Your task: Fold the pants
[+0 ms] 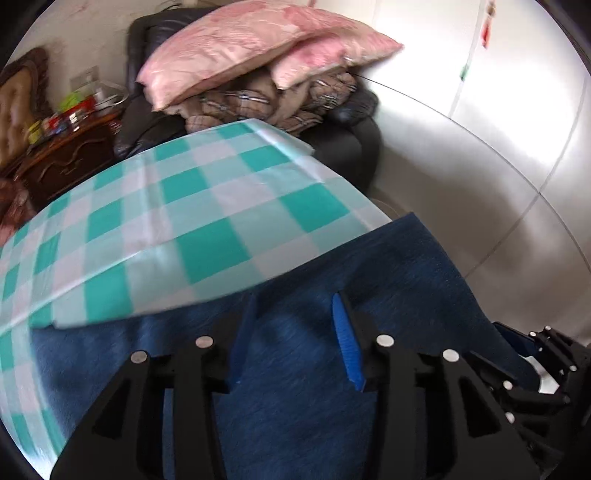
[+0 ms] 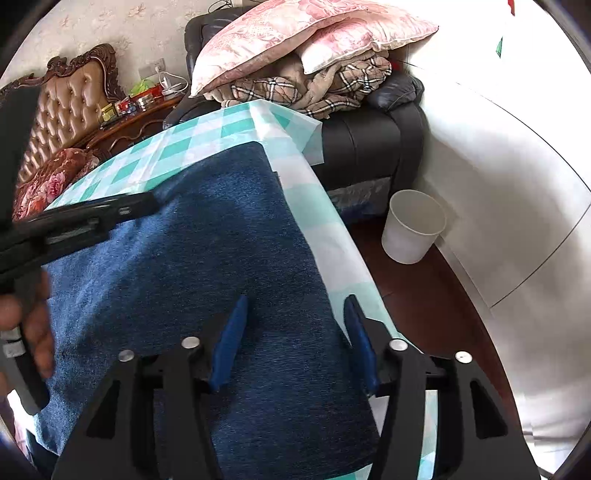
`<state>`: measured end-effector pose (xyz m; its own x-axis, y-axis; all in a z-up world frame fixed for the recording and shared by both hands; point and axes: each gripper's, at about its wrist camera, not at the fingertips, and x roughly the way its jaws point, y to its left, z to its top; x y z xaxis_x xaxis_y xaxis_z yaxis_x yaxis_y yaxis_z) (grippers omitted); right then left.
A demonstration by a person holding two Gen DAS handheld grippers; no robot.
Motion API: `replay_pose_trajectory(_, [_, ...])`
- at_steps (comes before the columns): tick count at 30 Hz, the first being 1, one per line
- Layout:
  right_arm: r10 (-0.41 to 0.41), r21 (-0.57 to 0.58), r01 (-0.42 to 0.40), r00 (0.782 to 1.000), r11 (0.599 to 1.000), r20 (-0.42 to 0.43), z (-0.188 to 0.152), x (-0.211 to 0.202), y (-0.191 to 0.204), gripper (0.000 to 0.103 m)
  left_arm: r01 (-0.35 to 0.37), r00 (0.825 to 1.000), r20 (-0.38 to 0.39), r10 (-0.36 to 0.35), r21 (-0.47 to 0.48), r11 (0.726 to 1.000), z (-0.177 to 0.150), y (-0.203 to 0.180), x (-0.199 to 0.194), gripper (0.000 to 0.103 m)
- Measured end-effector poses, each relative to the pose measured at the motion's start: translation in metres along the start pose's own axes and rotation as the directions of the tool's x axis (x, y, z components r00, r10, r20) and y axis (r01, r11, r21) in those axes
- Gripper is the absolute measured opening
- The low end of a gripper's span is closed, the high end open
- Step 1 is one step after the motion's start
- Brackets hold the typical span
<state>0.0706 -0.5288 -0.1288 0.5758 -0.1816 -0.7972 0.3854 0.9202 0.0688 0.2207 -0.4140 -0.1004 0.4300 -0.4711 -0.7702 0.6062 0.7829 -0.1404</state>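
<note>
The blue denim pants (image 1: 424,266) lie folded flat on a table under a teal-and-white checked cloth (image 1: 184,206). My left gripper (image 1: 295,297) hovers open over the denim, blue pads apart with nothing pinched between them. In the right wrist view the pants (image 2: 207,236) fill the middle. My right gripper (image 2: 295,299) is open above their right edge, one finger over denim and the other over the cloth (image 2: 332,251). A hand (image 2: 33,332) holds the left gripper's black body (image 2: 85,221) over the pants' left side.
Beyond the table's far end, a black leather armchair (image 2: 369,147) carries pink pillows (image 2: 295,33) and a plaid blanket (image 2: 332,85). A white bin (image 2: 413,229) stands on the dark floor to the right. A cluttered wooden side table (image 2: 140,114) and a tufted headboard (image 2: 70,107) sit far left.
</note>
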Motion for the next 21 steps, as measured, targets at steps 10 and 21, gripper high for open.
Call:
replay_pose_trajectory(10, [0.036,0.015,-0.037,0.997,0.999,0.061,0.016,-0.031,0.009,0.058,-0.106,0.994,-0.013,0.106,-0.071,0.992,-0.044,0.005,-0.034,0.075])
replay_pose_trajectory(21, [0.012,-0.155,-0.017,0.999,0.988,-0.039,0.043,0.024,0.058,0.056,-0.258,0.959,0.076,0.272,-0.156,0.954,-0.06,0.026,-0.08,0.101])
